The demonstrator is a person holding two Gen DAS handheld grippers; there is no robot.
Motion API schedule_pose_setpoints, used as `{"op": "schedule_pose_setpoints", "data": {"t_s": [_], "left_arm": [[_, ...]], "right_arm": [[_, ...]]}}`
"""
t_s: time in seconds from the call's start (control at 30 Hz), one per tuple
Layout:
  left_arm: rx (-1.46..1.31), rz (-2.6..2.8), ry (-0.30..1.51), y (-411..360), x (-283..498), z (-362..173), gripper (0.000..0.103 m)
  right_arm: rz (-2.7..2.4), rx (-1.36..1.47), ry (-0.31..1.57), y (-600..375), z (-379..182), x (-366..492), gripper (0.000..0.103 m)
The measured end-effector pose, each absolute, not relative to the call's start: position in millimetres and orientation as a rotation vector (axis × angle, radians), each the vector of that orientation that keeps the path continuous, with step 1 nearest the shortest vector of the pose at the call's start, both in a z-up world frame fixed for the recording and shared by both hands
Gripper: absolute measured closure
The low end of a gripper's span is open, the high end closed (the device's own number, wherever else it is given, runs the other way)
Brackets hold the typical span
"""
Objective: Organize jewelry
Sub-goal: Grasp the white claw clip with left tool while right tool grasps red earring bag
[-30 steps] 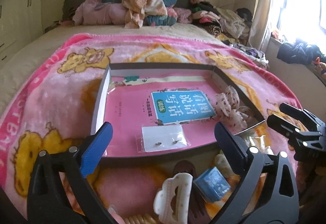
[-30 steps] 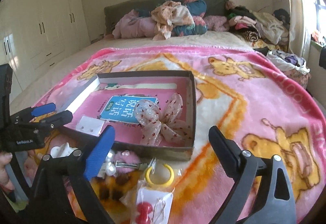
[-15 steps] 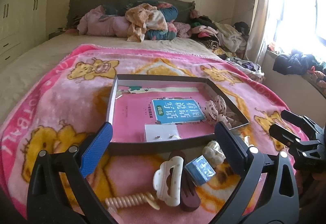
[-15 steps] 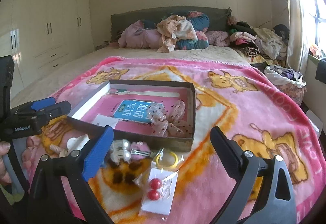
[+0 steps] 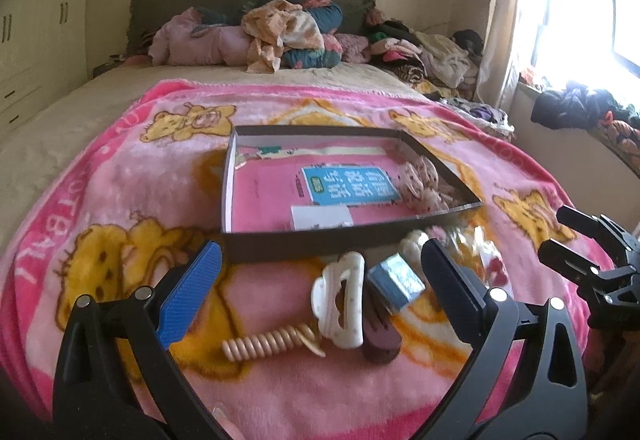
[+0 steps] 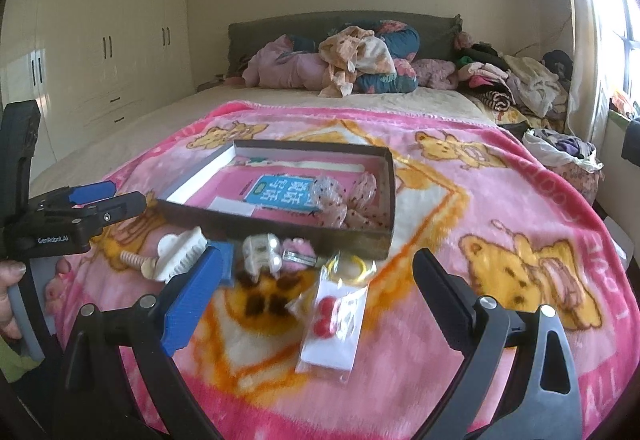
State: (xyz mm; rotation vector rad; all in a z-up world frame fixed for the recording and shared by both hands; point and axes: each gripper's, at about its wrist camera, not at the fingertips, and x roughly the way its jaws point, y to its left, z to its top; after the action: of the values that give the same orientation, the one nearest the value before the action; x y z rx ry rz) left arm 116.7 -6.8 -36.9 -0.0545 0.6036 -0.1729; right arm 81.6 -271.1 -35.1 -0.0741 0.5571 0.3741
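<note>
I hold my left hand-held gripper point(image 5: 318, 288) and right hand-held gripper point(image 6: 316, 286) wide open and empty above the blanket point(image 5: 120, 180). The hair clip point(image 5: 340, 302), coil tie point(image 5: 268, 342) and earring card point(image 6: 332, 324) lie just before the tray point(image 5: 320, 240), near the bed's foot edge.

The blanket point(image 5: 120, 192) is plush fleece, soft and matt. The shallow box point(image 5: 320, 240) looks like dull dark cardboard. The white hair claw point(image 5: 340, 300) is smooth, glossy plastic, and so is the coiled hair tie point(image 5: 268, 342). The earring card point(image 6: 332, 328) sits in shiny clear film. The bow point(image 6: 352, 208) is sheer cloth.
</note>
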Motion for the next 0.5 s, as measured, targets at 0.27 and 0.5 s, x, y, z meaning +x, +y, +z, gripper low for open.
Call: {"op": "schedule_pose_setpoints", "data": {"t_s": [0.27, 0.5], "left_arm": [[-0.029, -0.189, 0.649, -11.2, 114.2, -52.0, 0.012], [-0.024, -0.216, 0.698, -17.5, 119.9, -66.3, 0.012]], "right_arm": [[0.367, -0.063, 0.586, -274.6, -47.1, 69.2, 0.010], [0.351, -0.056, 0.615, -278.5, -58.2, 66.5, 0.010]]}}
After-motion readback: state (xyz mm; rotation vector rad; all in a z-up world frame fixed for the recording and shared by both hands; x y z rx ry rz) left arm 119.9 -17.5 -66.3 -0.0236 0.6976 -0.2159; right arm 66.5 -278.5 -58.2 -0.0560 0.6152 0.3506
